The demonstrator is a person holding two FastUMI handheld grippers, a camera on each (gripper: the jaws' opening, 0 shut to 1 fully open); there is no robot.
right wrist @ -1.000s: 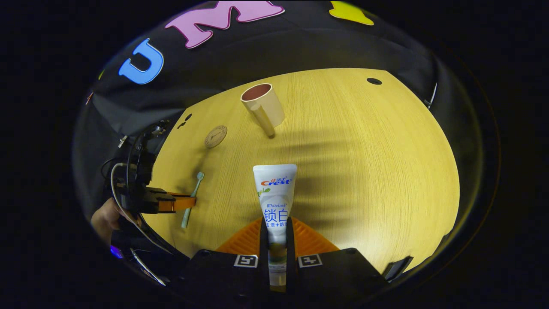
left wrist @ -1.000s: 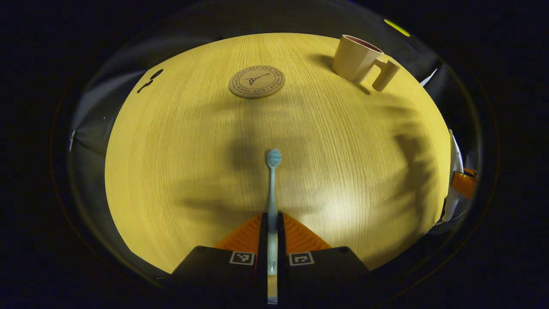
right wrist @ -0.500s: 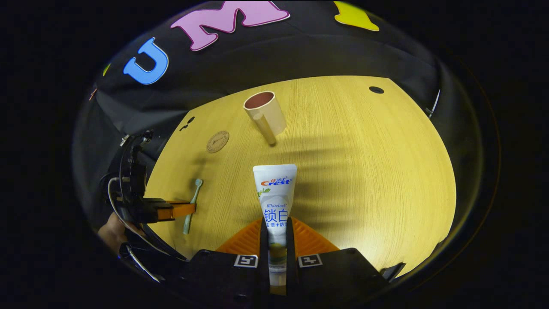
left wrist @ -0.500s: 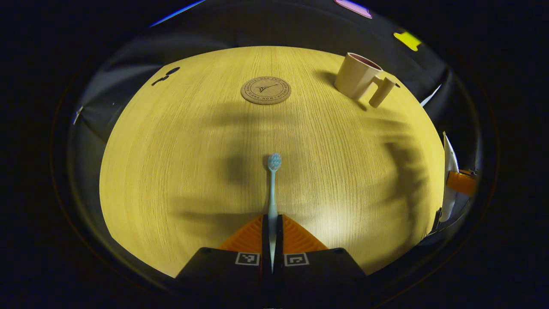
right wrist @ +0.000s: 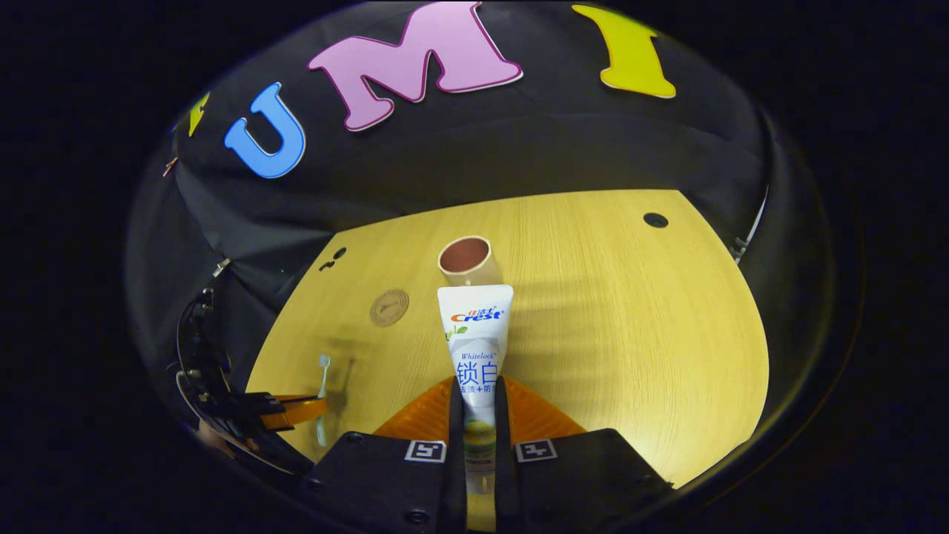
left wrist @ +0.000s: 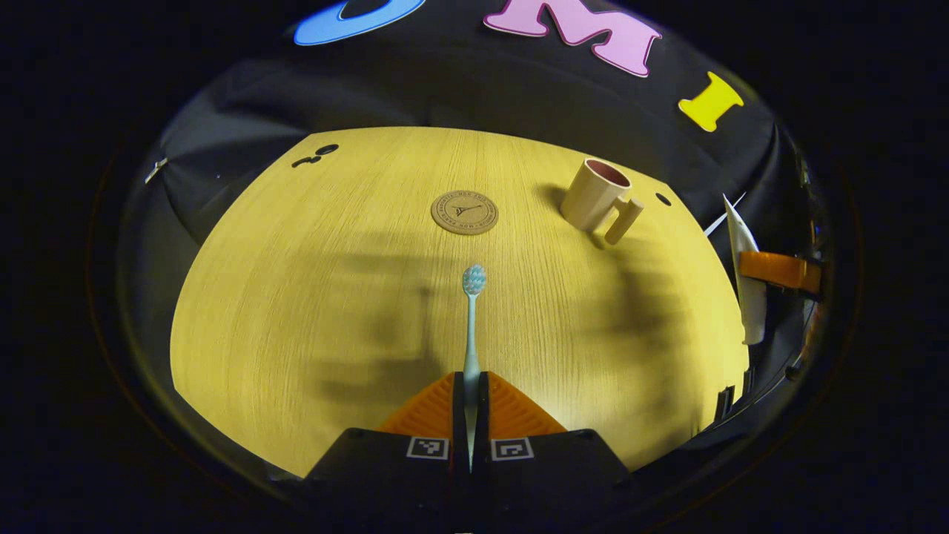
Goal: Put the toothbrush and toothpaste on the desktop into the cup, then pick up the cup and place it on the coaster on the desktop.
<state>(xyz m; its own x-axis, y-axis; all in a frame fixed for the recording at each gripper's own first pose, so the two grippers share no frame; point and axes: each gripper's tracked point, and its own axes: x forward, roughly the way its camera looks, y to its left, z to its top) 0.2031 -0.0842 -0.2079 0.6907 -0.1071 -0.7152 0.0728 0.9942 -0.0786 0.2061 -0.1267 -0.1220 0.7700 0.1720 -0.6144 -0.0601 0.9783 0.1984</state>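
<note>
My left tongs (left wrist: 468, 393) are closed on the handle of the toothbrush (left wrist: 471, 319), both fingers pressing it, the bristle head pointing forward and held clear above the desk (left wrist: 296, 297). Ahead of the head lies the coaster (left wrist: 465, 213), bare, and to its right the cup (left wrist: 593, 196) stands upright on the desk with its handle turned toward me and nothing visible inside it. At the far right of the left gripper view the toothpaste (left wrist: 745, 274) appears edge-on.

My right tongs (right wrist: 474, 404) are closed on the lower body of that tube, both fingers pressing it, its flat crimped end forward and just short of the cup's mouth as seen from this camera.

Judgement: the loading step is in hand; neither item is in the cup yet, and the coaster placement is not started. The next move calls for carrying each item over the open mouth, tipping it near vertical, and releasing one at a time so the light cup does not topple.
</note>
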